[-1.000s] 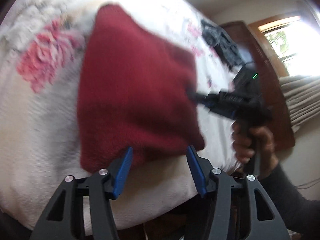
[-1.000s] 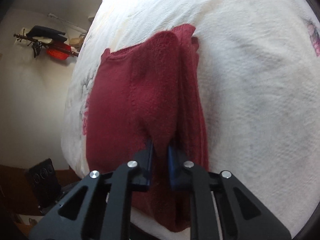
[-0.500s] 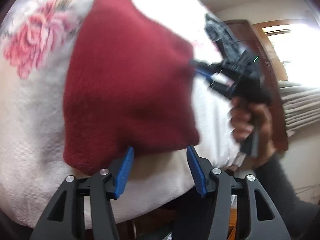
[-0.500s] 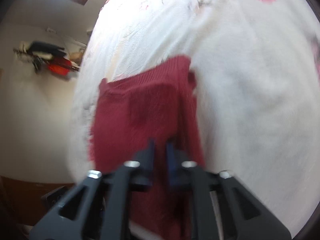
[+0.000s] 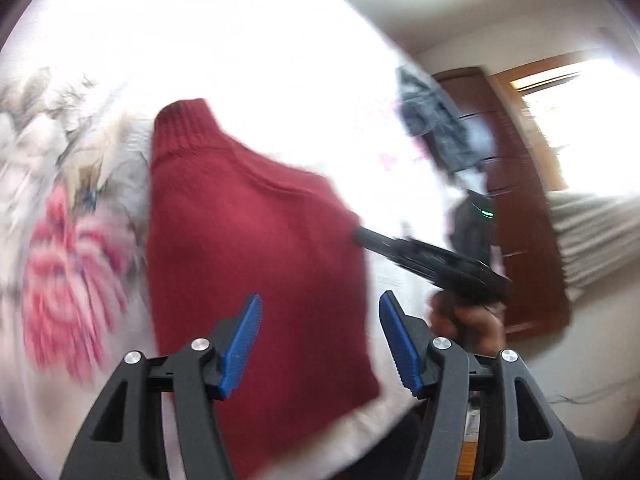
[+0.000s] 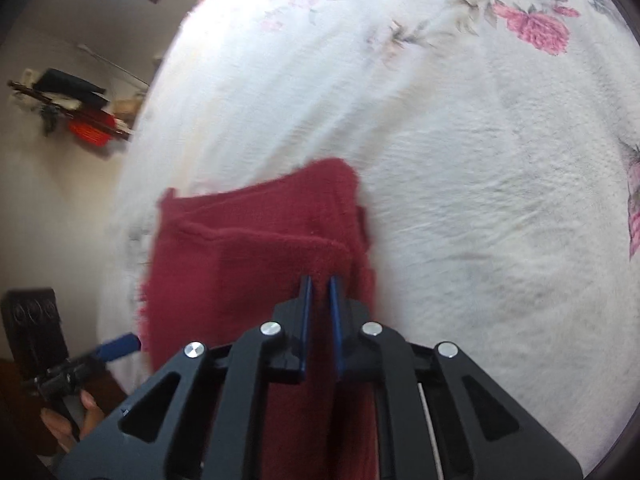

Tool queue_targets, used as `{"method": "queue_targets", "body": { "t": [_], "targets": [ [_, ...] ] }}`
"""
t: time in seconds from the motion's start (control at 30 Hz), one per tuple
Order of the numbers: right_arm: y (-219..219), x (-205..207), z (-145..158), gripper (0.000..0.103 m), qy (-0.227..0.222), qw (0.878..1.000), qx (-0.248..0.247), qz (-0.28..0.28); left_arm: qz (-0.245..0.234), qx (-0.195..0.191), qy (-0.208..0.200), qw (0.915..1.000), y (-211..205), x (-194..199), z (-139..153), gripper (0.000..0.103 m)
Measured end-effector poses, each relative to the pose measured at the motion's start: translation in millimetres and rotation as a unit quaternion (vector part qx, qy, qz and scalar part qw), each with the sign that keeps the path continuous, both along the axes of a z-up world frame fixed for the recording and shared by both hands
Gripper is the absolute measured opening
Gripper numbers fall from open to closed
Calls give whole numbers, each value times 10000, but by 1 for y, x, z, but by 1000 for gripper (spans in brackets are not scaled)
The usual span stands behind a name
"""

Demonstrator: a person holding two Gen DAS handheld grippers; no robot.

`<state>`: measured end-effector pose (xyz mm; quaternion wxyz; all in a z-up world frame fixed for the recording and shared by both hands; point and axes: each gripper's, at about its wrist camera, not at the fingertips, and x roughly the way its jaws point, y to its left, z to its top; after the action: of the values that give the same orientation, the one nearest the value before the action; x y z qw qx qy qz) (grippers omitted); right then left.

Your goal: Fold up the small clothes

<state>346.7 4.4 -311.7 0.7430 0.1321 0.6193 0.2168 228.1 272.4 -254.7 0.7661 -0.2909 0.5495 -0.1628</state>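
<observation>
1. Left wrist view: the left gripper (image 5: 320, 340) hangs with its blue pads spread wide and nothing between them, just above the near edge of the sweater (image 5: 256, 272).
2. That red knit sweater lies folded on the bedspread (image 5: 80, 248), a white cover with pink flowers, close to its near edge; a ribbed cuff or hem sticks out at the sweater's far left corner.
3. At the sweater's right edge, the right gripper (image 5: 362, 236) reaches in from the side, held by a hand (image 5: 464, 320); its tip meets the fabric there.
4. Right wrist view: the right gripper (image 6: 319, 292) is clenched on a raised fold of the sweater (image 6: 248, 272), with red fabric running between the two blue pads, which stand almost together.
5. Left of the sweater in this view, the left gripper (image 6: 120, 344) shows one blue pad just beside the fabric edge, with a hand (image 6: 76, 416) on its handle.
6. Beyond the sweater on the bedspread, in the left wrist view, lies a dark garment (image 5: 432, 120), blurred, near a brown wooden panel (image 5: 512, 200).
</observation>
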Motion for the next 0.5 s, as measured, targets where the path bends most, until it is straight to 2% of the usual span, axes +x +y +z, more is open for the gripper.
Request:
{"method": "queue_targets", "body": {
  "t": [0.07,0.1,0.17,0.27,0.33,0.4,0.47,0.5],
  "targets": [
    [1,4,-8,9,51,9999,-96,19,-92,190,266,9994,-4,14,-21,57],
    [-1,2,-6,14,40,10000,-75,46,-145,243,294,9992,-6,18,-24,57],
    [-6,-6,7,18,-84,9999,21,53,-245,353,261,9987,-10,17,-16,57],
    [-18,-39,46,19,-592,9979,31,250,-148,293,-220,9992,-12,5,15,58],
    [-11,-58,56,18,-584,9970,153,492,-103,2,-430,9990,-9,-10,25,58],
    [1,-76,46,15,-432,9955,48,840,-136,80,-341,9993,-11,-18,17,58],
    [16,-82,23,12,-319,9930,-477,1029,-210,510,74,9985,-19,-16,-7,56],
    [24,-85,9,12,-295,9911,-691,1100,-211,601,116,9979,-22,-16,-16,55]
  ]
}}
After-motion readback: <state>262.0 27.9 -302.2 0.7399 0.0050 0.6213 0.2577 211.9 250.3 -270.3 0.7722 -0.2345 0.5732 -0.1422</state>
